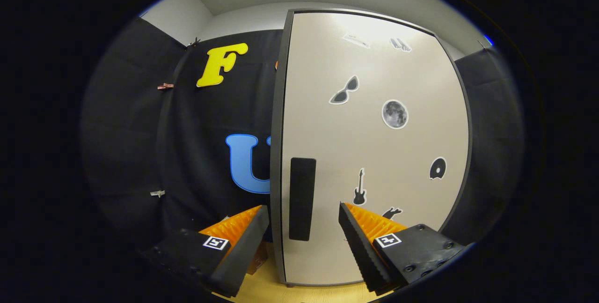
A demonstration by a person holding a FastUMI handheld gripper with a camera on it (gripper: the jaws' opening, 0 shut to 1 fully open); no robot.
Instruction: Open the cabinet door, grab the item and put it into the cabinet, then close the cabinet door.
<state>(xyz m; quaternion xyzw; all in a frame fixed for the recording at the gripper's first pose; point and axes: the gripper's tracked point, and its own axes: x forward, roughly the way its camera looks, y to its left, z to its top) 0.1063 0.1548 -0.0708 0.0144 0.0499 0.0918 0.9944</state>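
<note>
Up close, the claw (303, 213) stood wide, its two fingers spread and holding nothing, above the pale wooden bench (299, 293). Just ahead, between the fingers, the cabinet door's dark vertical handle (302, 198) showed. The cabinet door (374, 144) itself was pale, dotted with stickers. Beyond hung the booth's black cloth wall (196, 153).

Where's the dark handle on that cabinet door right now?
The handle sits low on the door, near its left edge, just ahead of the open gripper, whose jaws stand apart on either side of it without touching.
</note>
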